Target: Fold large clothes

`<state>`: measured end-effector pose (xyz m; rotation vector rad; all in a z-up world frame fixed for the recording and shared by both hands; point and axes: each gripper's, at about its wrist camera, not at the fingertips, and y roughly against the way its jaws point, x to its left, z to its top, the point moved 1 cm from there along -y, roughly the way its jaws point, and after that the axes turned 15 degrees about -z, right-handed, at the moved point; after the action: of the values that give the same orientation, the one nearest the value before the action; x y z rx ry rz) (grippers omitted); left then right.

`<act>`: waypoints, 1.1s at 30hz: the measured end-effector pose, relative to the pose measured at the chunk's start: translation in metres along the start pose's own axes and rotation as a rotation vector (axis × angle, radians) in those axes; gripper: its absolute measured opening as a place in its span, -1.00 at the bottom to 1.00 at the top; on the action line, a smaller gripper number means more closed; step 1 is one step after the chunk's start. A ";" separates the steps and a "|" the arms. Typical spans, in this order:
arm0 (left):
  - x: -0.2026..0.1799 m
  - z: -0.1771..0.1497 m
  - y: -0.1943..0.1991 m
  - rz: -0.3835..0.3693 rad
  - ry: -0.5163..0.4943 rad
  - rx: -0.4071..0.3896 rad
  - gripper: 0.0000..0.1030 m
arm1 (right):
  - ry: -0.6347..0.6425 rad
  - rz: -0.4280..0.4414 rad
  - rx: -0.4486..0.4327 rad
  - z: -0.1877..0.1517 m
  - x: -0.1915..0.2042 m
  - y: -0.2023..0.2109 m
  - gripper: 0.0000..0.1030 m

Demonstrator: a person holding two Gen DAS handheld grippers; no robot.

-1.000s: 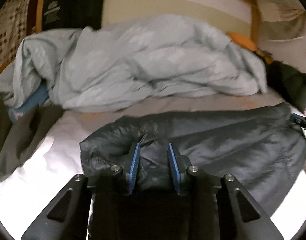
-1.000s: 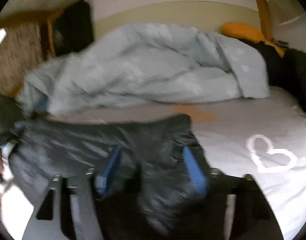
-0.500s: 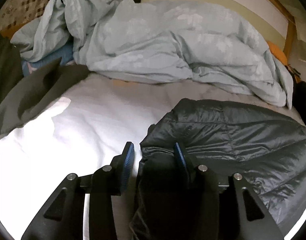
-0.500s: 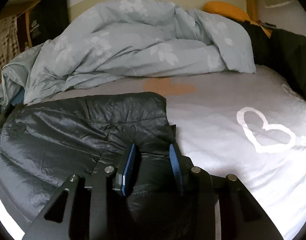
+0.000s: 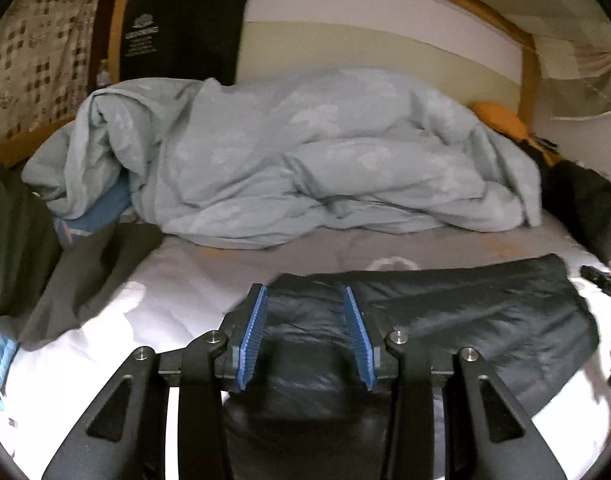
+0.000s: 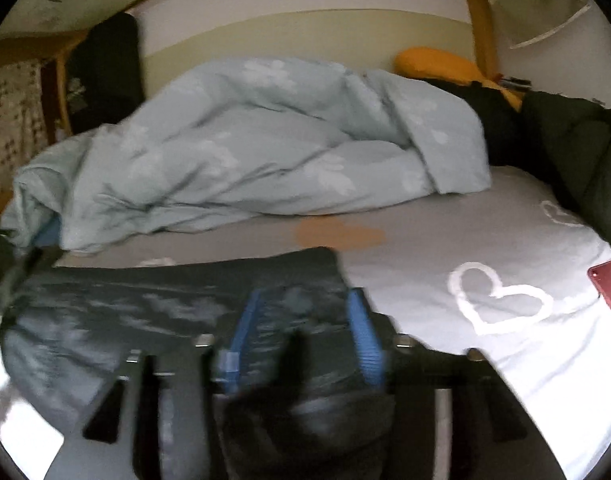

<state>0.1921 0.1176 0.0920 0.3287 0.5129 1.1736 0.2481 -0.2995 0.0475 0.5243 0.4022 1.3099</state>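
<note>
A dark quilted puffer jacket [image 5: 465,304] hangs stretched sideways over the white sheet, low at the near side of the bed. My left gripper [image 5: 304,294] has the jacket's left end bunched between its blue pads, and its jaws are closing on the fabric. In the right wrist view, which is blurred, the jacket [image 6: 145,304] runs off to the left. My right gripper [image 6: 305,296] has the right end packed between its pads, and its jaws are opening, standing wide around the thick fabric. A hand with the other gripper shows at the right edge of the left wrist view.
A crumpled light blue duvet [image 5: 305,168] fills the back of the bed. A grey-green garment [image 5: 85,272] lies at the left and dark clothes [image 6: 565,140] at the right. An orange pillow [image 6: 437,64] is behind them. A red phone [image 6: 609,284] lies on the heart-print sheet [image 6: 505,360].
Both grippers have risen and drawn back from the duvet. The jacket, which lay spread on the sheet, now hangs stretched between them. The right pads stand wider apart.
</note>
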 end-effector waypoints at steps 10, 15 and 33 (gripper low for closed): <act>-0.038 -0.043 0.004 -0.008 -0.037 0.078 -0.26 | 0.111 0.004 0.017 -0.035 0.045 0.043 0.63; -0.031 -0.063 0.007 0.002 0.005 0.094 0.28 | 0.113 -0.035 0.086 -0.046 0.044 0.031 0.69; 0.058 -0.103 -0.033 -0.193 0.558 0.251 0.99 | -0.365 0.028 0.361 -0.063 -0.077 -0.021 0.99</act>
<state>0.1791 0.1578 -0.0234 0.1554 1.1605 1.0068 0.2134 -0.3694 -0.0170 1.0567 0.3277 1.1415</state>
